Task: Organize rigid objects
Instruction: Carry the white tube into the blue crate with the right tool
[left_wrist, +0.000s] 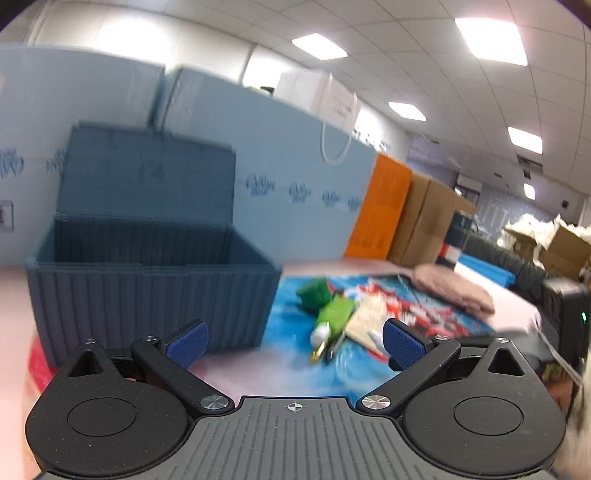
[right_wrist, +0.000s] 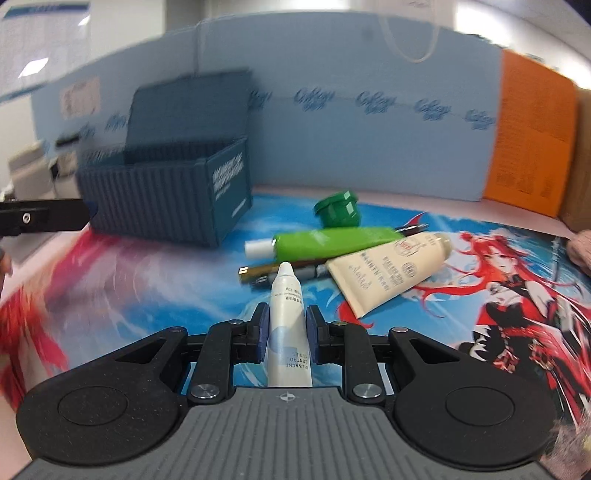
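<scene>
My right gripper (right_wrist: 286, 328) is shut on a small white tube (right_wrist: 288, 325), held above the printed mat (right_wrist: 498, 295). Ahead on the mat lie a green tube (right_wrist: 332, 242), a cream tube (right_wrist: 391, 269), a dark pen (right_wrist: 280, 273) and a green cap (right_wrist: 338, 208). The dark blue ribbed box (right_wrist: 166, 199) stands open at the left, lid up. My left gripper (left_wrist: 293, 347) is open and empty, just in front of the box (left_wrist: 155, 280), with the pile of tubes (left_wrist: 340, 317) to its right.
A light blue board (right_wrist: 369, 129) stands behind the mat, with orange (left_wrist: 384, 210) and brown cartons (left_wrist: 428, 221) to its right. A pink folded cloth (left_wrist: 454, 288) lies at the mat's far right. The left gripper's arm (right_wrist: 40, 218) shows at the left edge.
</scene>
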